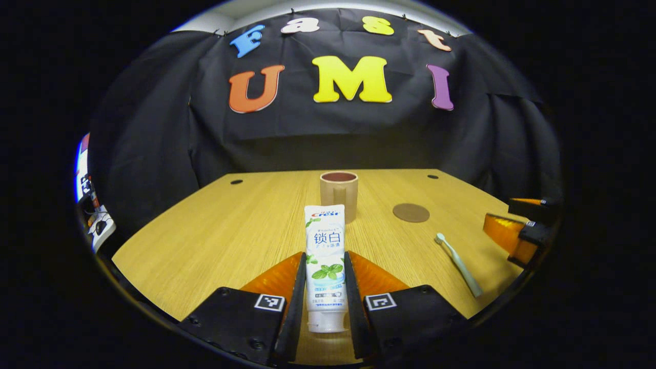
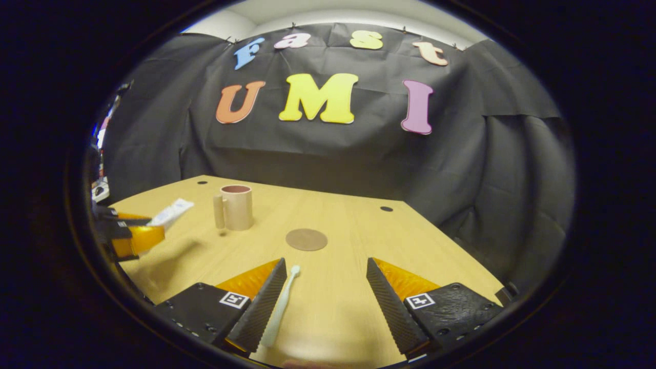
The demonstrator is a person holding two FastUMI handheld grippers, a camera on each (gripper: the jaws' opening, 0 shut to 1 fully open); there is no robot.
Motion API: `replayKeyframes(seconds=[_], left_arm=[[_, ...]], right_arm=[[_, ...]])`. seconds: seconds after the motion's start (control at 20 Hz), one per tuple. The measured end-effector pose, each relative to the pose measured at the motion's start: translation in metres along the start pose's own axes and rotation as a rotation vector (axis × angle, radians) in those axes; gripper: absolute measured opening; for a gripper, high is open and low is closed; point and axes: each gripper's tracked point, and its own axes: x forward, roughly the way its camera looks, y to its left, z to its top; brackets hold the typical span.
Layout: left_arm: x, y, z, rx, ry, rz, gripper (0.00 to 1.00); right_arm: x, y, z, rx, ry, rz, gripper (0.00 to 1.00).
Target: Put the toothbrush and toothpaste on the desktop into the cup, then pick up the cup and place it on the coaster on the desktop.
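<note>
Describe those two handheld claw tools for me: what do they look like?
The left gripper and the right gripper look alike: two wedge-shaped jaws taper forward from black blocks dotted with screws. Each block bears a small square black-and-white marker. The right gripper's jaws show finely ridged inner faces.

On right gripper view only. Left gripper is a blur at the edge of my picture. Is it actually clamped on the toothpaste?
Observer: Yes. In the left gripper view, both fingers of the left gripper press the sides of the toothpaste, with the cap end nearest the camera.
Operator: Where does the tube point?
Observer: Straight at the cup, whose handle faces that gripper.
Operator: The toothbrush's handle end is cut off for me.
Observer: The whole toothbrush lies flat on the desktop, its head toward the coaster.
</note>
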Motion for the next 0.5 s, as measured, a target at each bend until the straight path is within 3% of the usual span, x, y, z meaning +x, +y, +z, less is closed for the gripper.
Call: replayKeyframes(seconds=[0.2,0.5], left_arm=[[-0.014,0.006,0.030,-0.026,-0.123,0.010,0.43],[-0.020,0.005,0.037,-0.041,-0.140,-0.002,0.43]], right_arm=[[0.017,0.020,-0.020,0.014,0.091,0.032,0.95],[0.047,0.039,-0.055,0.092,0.297,0.049,0.80]])
